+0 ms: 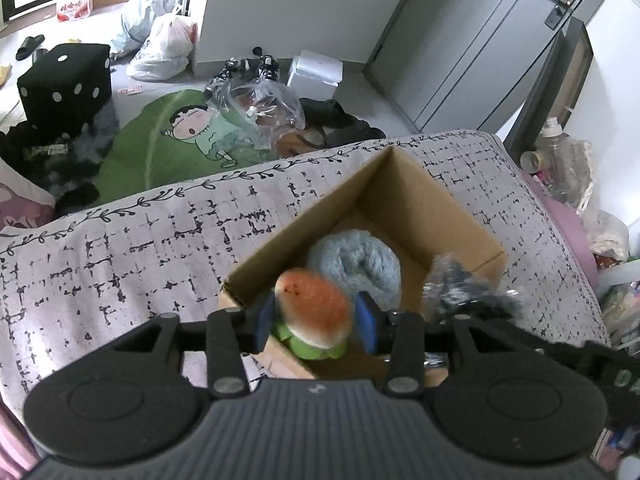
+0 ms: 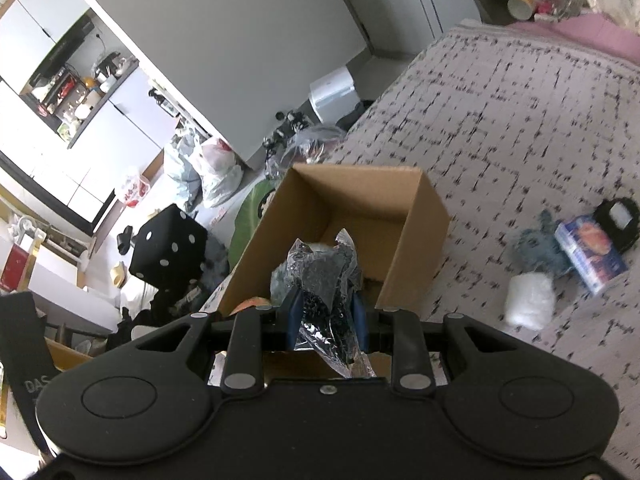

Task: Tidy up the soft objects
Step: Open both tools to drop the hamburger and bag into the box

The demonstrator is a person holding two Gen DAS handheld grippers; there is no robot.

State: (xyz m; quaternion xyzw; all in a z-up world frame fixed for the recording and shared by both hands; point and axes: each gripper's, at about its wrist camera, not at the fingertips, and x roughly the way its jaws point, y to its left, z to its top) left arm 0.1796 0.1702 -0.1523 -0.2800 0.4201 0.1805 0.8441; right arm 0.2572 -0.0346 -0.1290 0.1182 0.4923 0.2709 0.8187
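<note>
An open cardboard box stands on the patterned bed cover. A rolled light-blue fluffy cloth lies inside it. My left gripper hangs over the box's near corner with a watermelon-slice plush, red on top and green below, between its blue pads. The pads stand just off its sides. My right gripper is shut on a dark fuzzy item in a clear plastic bag, held over the box's near edge. That bag shows blurred at the right in the left wrist view.
More things lie on the bed right of the box: a blue-grey plush, a blue-and-white packet, a white roll and a black object. Beyond the bed's edge sit a black dice stool, a green cushion and plastic bags.
</note>
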